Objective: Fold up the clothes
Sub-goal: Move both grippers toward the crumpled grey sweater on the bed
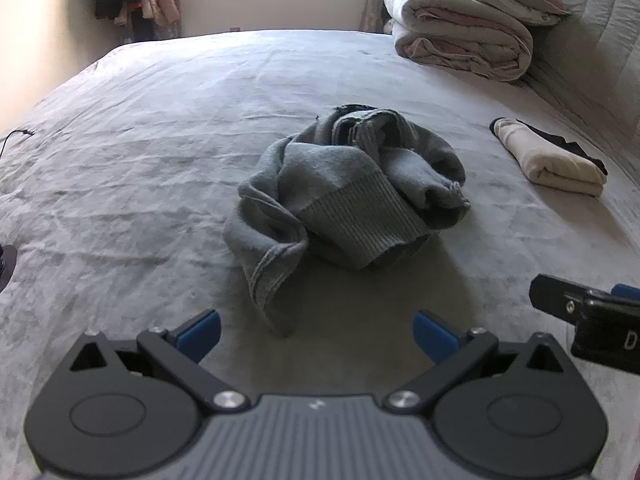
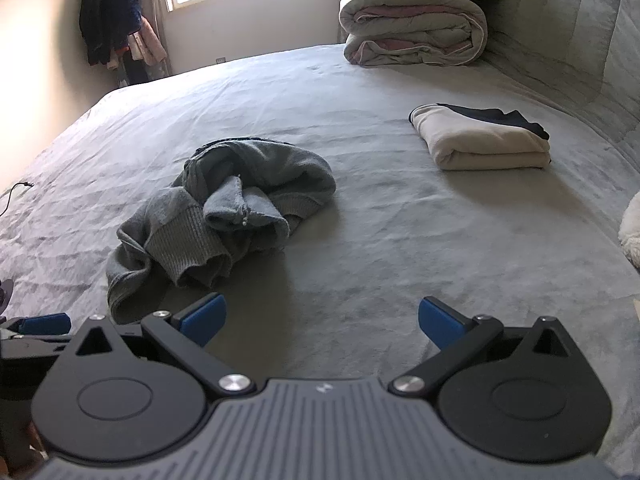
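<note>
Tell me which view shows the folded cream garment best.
The right wrist view. There the folded cream garment lies whole and large on the bed, its stacked folds and the dark piece behind it plain. In the left wrist view it sits small near the right edge, stretched by the fisheye.

A sweater (image 1: 344, 196) lay mid-frame on the bed (image 1: 140, 152); folded clothes (image 1: 552, 160) at right, a duvet (image 1: 460, 36) upper right.

Black grippers, blue fingers (image 1: 200, 334)
</note>
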{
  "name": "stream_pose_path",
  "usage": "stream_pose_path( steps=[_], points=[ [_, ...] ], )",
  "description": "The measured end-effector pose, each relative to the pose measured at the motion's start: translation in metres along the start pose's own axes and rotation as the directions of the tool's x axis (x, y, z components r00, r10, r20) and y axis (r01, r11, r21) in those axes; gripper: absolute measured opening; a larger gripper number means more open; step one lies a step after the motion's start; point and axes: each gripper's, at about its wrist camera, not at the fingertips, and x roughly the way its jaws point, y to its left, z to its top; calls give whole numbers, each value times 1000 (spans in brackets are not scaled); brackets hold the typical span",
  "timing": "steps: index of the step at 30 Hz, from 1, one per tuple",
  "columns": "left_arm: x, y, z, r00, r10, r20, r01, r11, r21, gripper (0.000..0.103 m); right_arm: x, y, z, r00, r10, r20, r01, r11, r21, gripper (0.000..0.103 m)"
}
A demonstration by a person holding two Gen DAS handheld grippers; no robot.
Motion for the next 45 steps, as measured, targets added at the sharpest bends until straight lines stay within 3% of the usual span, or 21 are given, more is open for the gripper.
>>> stream_pose_path(
  steps=[10,15,26,35,42,45],
  points=[
    [8,2,-4,998,-35,-52,35,999,-2,102,11,-3,2,999,-23,-31,24,1000,12,103],
    [11,2,-5,996,-50,-76,50,999,-5,102,5,-10,7,998,55,-36,-53,998,45,103],
    [-1,5,11,997,-43,-61,41,998,-39,102,-7,-27,14,997,67,28,-67,998,-1,103],
    [-38,6,16,999,-23,-32,21,997,-68,102,-22,-42,20,994,101,48,-104,993,59,103],
    [-74,3,20,998,-51,28,52,996,-67,103,-36,-54,16,994,66,84,-74,994,86,103],
    [-77,2,21,996,-67,50,71,994,-85,103,-37,-60,12,998,44,48,-50,991,128,103]
  ],
)
